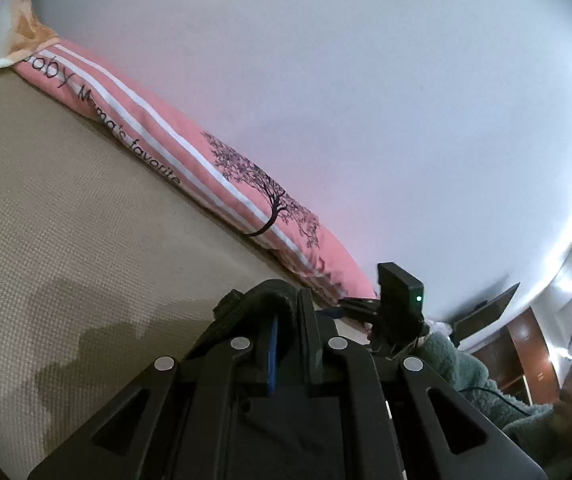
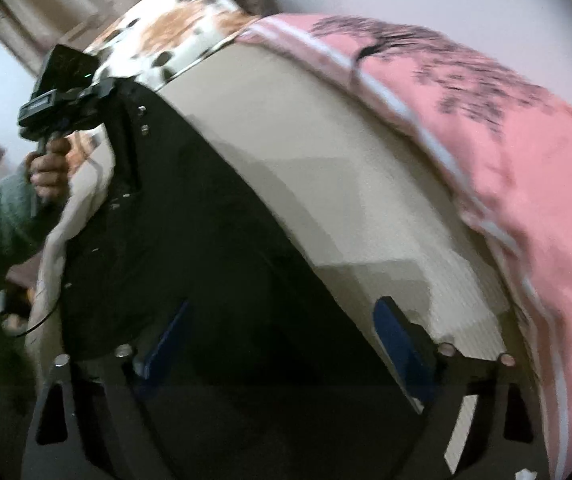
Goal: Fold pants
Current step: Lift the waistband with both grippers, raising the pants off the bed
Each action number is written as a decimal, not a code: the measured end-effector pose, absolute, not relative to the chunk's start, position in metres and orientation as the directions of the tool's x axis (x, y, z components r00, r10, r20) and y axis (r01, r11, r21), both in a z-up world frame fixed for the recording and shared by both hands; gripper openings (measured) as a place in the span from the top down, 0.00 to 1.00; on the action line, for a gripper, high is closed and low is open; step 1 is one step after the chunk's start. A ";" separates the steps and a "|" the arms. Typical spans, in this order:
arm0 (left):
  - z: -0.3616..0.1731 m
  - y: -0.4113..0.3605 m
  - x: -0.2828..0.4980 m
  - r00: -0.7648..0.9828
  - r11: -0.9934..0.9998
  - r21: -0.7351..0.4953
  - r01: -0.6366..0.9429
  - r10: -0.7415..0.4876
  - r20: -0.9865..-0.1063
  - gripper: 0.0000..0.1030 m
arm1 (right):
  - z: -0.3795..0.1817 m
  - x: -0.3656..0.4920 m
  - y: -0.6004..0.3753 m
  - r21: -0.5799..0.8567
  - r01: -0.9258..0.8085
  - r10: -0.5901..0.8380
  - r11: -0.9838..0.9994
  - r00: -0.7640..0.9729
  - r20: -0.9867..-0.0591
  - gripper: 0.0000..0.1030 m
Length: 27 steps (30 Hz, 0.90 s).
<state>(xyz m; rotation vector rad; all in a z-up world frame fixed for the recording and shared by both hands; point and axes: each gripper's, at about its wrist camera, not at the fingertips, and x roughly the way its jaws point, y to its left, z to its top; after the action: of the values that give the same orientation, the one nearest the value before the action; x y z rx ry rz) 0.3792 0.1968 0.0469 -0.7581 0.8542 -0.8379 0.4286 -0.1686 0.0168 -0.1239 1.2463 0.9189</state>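
Observation:
The black pants (image 2: 206, 220) lie stretched across the beige bed sheet (image 2: 325, 152) in the right wrist view. My right gripper (image 2: 282, 340) hovers over their near part, its blue pads (image 2: 397, 340) wide apart and not pressing on the cloth. At the pants' far end a hand (image 2: 48, 168) holds my left gripper (image 2: 106, 86), which has that end lifted. In the left wrist view the left gripper (image 1: 286, 312) is shut, with a bunch of black pants fabric (image 1: 270, 292) pinched between its fingers. The right gripper's housing (image 1: 399, 292), with a green light, shows just beyond.
A long pink bolster (image 1: 190, 160) with white stripes and a tree print runs along the bed's far edge by the white wall. A spotted orange-and-white blanket (image 2: 174, 28) lies at the bed's end. A person's green fleece sleeve (image 1: 465, 364) is at the right.

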 end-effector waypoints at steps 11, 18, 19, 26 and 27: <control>0.048 0.199 0.380 0.418 0.492 -0.823 0.284 -0.836 -0.356 0.92 | -0.014 0.430 -0.163 0.501 -0.652 0.531 0.569 -0.173 -0.829 0.62; 0.045 0.200 0.382 0.425 0.517 -0.815 0.260 -0.820 -0.384 0.92 | -0.019 0.412 -0.220 0.398 -0.604 0.413 0.690 -0.122 -0.903 0.69; 0.045 0.200 0.382 0.425 0.520 -0.814 0.257 -0.818 -0.388 0.92 | -0.020 0.410 -0.225 0.387 -0.595 0.405 0.705 -0.110 -0.907 0.72; 0.038 0.198 0.391 0.425 0.540 -0.810 0.228 -0.804 -0.416 0.92 | -0.015 0.390 -0.234 0.271 -0.586 0.330 0.763 -0.008 -0.944 0.80; 0.037 0.198 0.392 0.423 0.541 -0.810 0.227 -0.804 -0.419 0.92 | -0.015 0.390 -0.238 0.249 -0.587 0.310 0.770 0.004 -0.951 0.80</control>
<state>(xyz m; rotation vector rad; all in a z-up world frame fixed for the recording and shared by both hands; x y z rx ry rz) 0.3916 0.1981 0.0369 -0.7434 0.9114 -0.7251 0.3897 -0.2379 -0.0154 -0.2455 1.4003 0.7138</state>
